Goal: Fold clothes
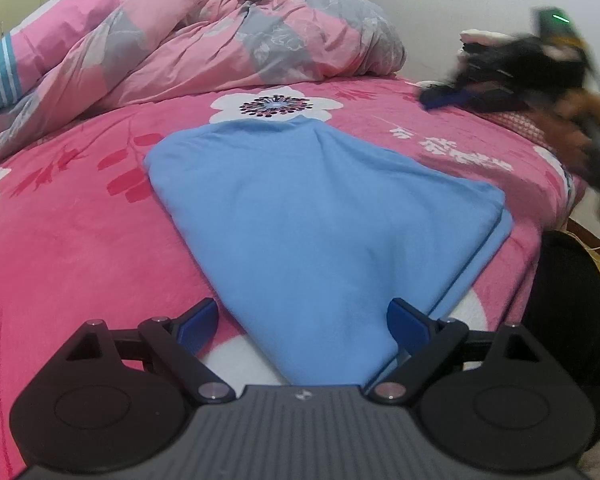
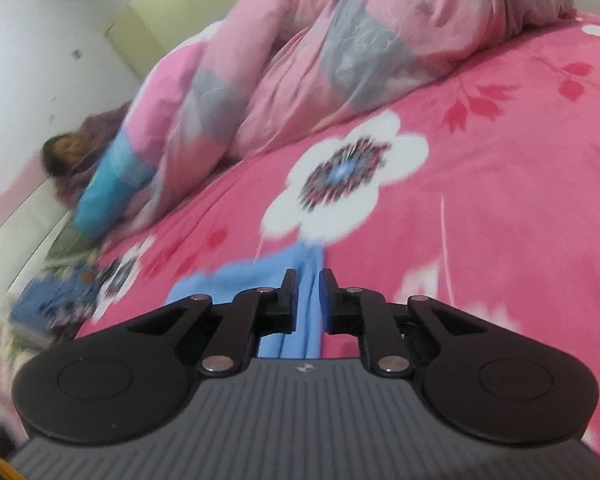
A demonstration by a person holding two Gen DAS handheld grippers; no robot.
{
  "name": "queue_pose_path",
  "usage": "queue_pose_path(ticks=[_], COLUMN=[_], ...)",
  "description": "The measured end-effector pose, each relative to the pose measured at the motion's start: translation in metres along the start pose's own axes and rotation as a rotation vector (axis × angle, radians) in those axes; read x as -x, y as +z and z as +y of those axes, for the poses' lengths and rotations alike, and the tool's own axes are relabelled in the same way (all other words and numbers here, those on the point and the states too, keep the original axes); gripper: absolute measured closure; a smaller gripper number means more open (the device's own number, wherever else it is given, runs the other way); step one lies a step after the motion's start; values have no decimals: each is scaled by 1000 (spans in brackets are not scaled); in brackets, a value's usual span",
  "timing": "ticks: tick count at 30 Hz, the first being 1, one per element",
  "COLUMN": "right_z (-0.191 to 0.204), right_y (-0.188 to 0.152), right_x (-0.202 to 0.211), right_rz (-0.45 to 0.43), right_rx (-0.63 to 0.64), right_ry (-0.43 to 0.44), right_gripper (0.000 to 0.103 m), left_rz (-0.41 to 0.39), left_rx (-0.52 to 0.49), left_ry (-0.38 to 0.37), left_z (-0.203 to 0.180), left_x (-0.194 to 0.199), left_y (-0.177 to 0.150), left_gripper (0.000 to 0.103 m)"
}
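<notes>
Jaws of left gripper (image 1: 302, 322) wide over blue cloth (image 1: 320, 216); right gripper (image 2: 309, 280) narrow, cloth between.

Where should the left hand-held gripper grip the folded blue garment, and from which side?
Take the near corner of the blue garment, which lies between the open fingers of the left hand-held gripper. Come from the near side, low along the bedsheet: the cloth lies flat, and its layered edge ends there, so one pinch probably catches all layers.

Even soft indoor light; fisheye bending at edges; right wrist view motion-blurred throughout.
</notes>
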State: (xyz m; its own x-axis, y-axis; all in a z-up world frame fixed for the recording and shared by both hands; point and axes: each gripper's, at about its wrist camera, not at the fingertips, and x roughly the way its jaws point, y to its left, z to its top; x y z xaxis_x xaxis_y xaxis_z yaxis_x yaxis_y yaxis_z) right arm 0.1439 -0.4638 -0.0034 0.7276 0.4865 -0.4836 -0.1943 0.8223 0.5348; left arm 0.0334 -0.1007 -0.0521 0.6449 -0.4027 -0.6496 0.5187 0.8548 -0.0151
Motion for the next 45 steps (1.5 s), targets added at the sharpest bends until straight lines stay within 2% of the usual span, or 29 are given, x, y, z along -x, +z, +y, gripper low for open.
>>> queue_pose_path(ticks=[4,8,13,18,23,28,29,31,32,37,45], right_z=[8,0,-3,1,7,4,4,5,5,10,12], right_y=[-45,-84,-114,-125,-127,-128,-127,-128,-128,-132,-138], right_x=[36,58,78,78,65,59,58,58,58,73,85], right_rz=[35,20,-8,3,50,45,40,27,21,-27,-38], right_rx=[1,-92,-195,-263,-263,-298,-302,-304,-306,-318,-343], right_ry=[-16,-41,-7,62,34,21,19,15,13,22,31], right_gripper=[86,84,83,77,76,76,79,94,97,99,99], left_rz=[1,-21,-30,-8,-25,-30,-31,-33,-38,-65,-59], left_rx=[0,-9,-31,-35,-99,-150,-154,-166,-180,-255,-245], left_ry=[22,52,85,108,128,146,149,156,164,201,168], left_z=[-3,-5,-9,-16,-28,-40,-41,-43,-45,-55,-54], left_x=[5,16,23,23,31,34,35,36,37,43,50], left_y=[2,5,6,1,-6,-14,-16,-18,-19,-20,-22], left_gripper=[11,12,12,12,13,13,13,14,14,24,25])
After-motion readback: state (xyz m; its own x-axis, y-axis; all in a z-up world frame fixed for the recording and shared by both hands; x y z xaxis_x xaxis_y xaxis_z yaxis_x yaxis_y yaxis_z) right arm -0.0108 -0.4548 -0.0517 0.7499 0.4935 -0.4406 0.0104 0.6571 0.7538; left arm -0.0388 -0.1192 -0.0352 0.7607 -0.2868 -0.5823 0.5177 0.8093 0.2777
